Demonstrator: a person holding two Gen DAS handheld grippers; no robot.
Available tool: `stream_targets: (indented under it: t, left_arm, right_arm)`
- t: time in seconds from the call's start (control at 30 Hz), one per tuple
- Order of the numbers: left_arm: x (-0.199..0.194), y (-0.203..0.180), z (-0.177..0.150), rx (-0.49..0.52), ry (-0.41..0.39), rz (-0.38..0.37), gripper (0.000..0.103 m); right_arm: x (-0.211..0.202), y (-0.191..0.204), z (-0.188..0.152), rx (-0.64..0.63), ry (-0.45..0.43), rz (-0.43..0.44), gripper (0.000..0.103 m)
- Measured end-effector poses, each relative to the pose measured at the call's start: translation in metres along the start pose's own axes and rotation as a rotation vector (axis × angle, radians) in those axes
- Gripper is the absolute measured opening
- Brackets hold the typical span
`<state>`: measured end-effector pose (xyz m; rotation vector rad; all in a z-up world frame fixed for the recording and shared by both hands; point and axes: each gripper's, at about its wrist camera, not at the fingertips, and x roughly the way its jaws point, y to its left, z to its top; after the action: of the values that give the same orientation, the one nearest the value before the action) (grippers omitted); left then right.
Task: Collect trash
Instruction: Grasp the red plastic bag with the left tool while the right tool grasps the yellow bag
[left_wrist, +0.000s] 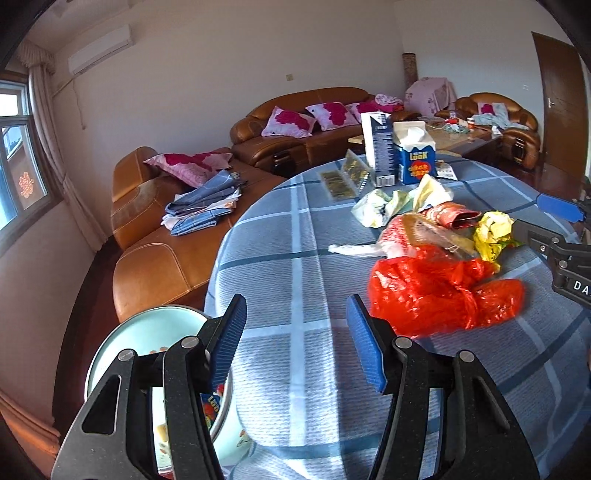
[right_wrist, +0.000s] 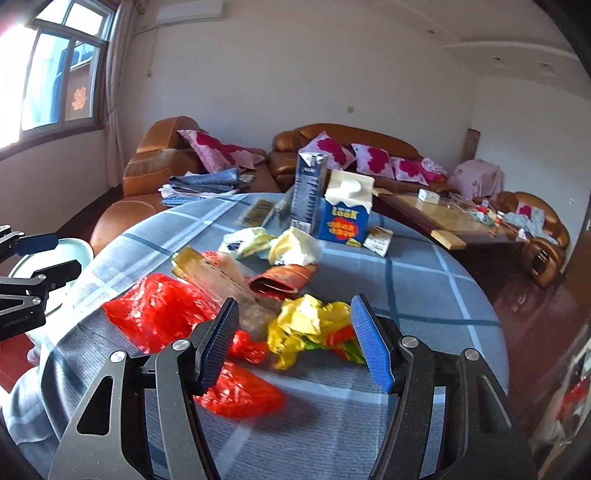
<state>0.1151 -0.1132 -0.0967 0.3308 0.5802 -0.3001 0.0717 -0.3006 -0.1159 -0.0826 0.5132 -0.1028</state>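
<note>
A heap of trash lies on the round table with a blue plaid cloth: a red plastic bag, a crumpled yellow wrapper, a red paper tube, clear and pale wrappers. My left gripper is open and empty, left of the red bag. My right gripper is open, its fingers on either side of the yellow wrapper, not closed on it. A pale green bin stands at the table's left edge.
Two cartons stand at the far side of the table, a dark blue one and a blue LOOK one. Leather sofas with pink pillows, folded cloth and a cluttered coffee table lie beyond.
</note>
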Motion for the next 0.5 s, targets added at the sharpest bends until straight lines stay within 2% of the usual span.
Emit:
stream_targets:
  t: [0.17,0.4,0.43,0.5]
  left_arm:
    - [0.019,-0.031,0.005,0.042,0.022,-0.064,0.056]
    - [0.043,-0.059,0.007,0.084,0.082,-0.134,0.054]
    - [0.044,-0.061,0.006,0.09,0.091,-0.149,0.05]
    - [0.046,-0.064,0.002,0.095,0.114,-0.19,0.024]
  right_arm:
    - [-0.001,-0.015,-0.014,0.036,0.024,-0.032,0.063]
    - [0.004,-0.039,-0.017,0.078,0.047,-0.09,0.063]
    - [0.006,-0.043,-0.018,0.084,0.056,-0.099,0.063]
    - [0.01,-0.049,-0.019,0.095,0.068,-0.102,0.063]
